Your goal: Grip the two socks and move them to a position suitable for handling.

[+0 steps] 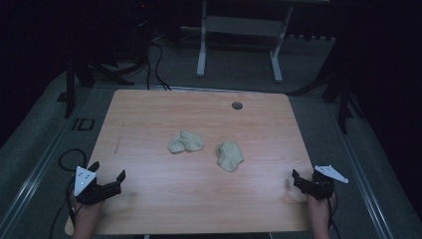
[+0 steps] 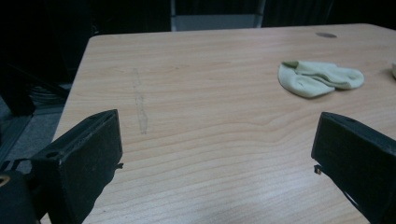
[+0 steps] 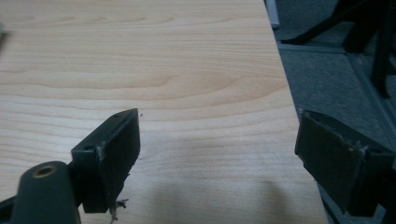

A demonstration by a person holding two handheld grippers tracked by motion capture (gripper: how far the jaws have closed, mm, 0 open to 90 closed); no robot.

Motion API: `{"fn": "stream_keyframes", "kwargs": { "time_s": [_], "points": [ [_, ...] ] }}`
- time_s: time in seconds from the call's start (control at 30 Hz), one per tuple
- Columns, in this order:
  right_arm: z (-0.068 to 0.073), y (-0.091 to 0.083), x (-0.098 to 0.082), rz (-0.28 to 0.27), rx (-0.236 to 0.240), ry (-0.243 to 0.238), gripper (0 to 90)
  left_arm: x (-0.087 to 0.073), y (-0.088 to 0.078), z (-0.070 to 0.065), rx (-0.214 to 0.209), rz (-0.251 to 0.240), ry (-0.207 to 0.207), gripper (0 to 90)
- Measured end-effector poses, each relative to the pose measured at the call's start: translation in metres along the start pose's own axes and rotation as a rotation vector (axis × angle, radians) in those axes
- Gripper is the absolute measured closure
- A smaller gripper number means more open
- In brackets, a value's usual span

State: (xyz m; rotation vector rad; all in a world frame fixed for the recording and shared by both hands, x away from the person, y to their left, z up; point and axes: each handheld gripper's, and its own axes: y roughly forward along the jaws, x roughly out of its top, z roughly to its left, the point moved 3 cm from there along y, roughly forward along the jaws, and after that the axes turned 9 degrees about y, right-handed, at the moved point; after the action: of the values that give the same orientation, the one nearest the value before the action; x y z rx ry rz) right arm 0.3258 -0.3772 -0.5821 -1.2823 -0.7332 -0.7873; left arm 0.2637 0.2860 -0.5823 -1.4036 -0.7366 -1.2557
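Two pale green socks lie crumpled near the middle of the wooden table [image 1: 149,114]: one sock [image 1: 185,142] to the left, the other sock [image 1: 229,155] to its right. My left gripper [image 1: 107,171] hovers at the front left corner, jaws wide open and empty. In the left gripper view, the left gripper [image 2: 217,137] faces the nearer sock [image 2: 320,78], far ahead to the right. My right gripper [image 1: 298,180] is open at the front right edge. Only bare wood lies between the right gripper [image 3: 217,135] jaws.
A round grommet hole [image 1: 237,105] sits near the table's far edge. A faint scuff line [image 1: 119,137] marks the left side. The table's right edge [image 3: 289,93] drops to grey floor. A white desk frame [image 1: 239,30] stands behind; cables [image 1: 69,159] lie at left.
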Motion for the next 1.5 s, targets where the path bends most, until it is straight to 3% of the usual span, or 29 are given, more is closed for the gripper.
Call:
{"fn": "stream_keyframes", "kwargs": {
  "time_s": [0.03, 0.2, 0.5, 0.8, 1.1, 1.27, 1.5],
  "points": [
    [0.002, 0.0, 0.0, 0.002, -0.009, -0.019, 14.0, -0.001, 0.0, -0.001, -0.007, 0.001, 0.0, 1.7],
    [0.004, -0.001, 0.003, 0.017, -0.007, -0.011, 14.9, -0.001, -0.001, 0.0, -0.015, 0.005, -0.003, 1.7],
    [0.012, 0.003, 0.008, 0.105, 0.043, -0.044, 15.0, -0.001, -0.001, 0.0, -0.01, 0.005, 0.001, 1.7],
    [0.025, 0.006, 0.013, 0.153, 0.112, -0.074, 15.0, -0.002, 0.0, -0.003, -0.022, 0.018, 0.022, 1.7],
    [0.051, 0.012, 0.028, 0.17, 0.19, -0.129, 14.2, -0.003, 0.003, -0.006, -0.036, 0.034, 0.04, 1.7],
    [0.071, 0.016, 0.034, 0.236, 0.223, -0.172, 14.3, -0.004, 0.003, -0.005, -0.039, 0.038, 0.034, 1.7],
    [0.101, 0.026, 0.04, 0.274, 0.27, -0.231, 14.3, -0.004, 0.002, -0.005, -0.046, 0.035, 0.026, 1.7]
  ]
}}
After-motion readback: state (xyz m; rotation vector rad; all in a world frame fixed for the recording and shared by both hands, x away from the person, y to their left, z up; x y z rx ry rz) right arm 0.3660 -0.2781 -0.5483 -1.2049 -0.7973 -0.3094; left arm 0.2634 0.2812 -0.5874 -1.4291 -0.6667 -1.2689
